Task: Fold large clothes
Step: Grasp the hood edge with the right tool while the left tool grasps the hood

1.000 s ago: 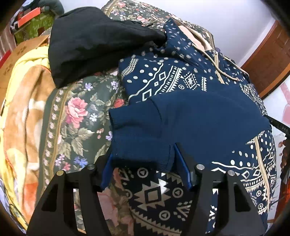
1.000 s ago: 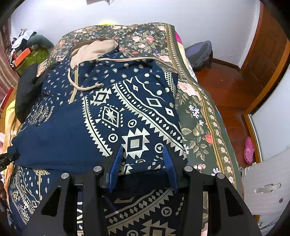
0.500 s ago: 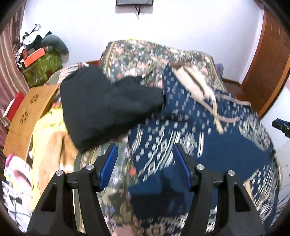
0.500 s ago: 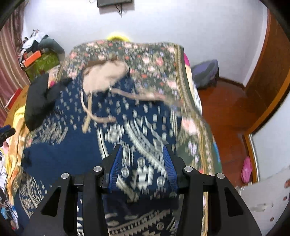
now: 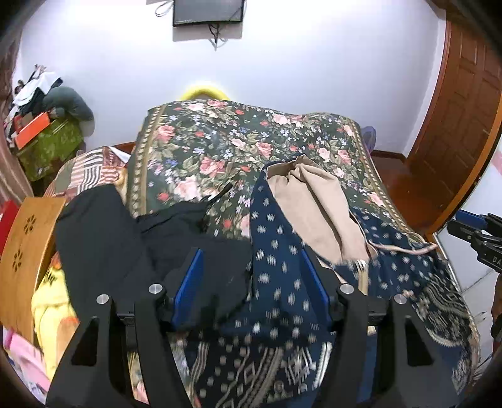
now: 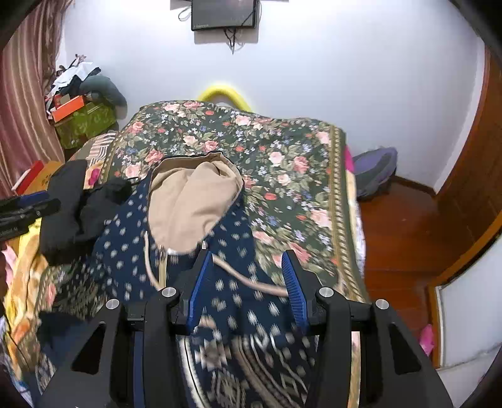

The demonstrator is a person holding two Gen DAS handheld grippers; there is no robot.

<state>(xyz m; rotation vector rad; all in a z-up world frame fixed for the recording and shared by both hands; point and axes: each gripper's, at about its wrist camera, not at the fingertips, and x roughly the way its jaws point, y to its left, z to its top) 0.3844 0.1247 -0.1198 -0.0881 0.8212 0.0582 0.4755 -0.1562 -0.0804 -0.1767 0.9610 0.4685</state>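
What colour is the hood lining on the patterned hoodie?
Plain beige hood lining, against the navy hoodie with pale dots; clearest in the right wrist view.

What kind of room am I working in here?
Most likely a bedroom in a home: a bed under a floral bedspread holds the navy patterned hoodie, a small screen hangs on the wall, and there is a wooden door.

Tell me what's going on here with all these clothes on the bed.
A person with a handheld gripper in each hand is folding a navy patterned hoodie spread on a floral bedspread. Right now the left gripper and right gripper are both open, hovering over the hoodie near its tan-lined hood and gripping nothing. A black garment lies beside it on the left.
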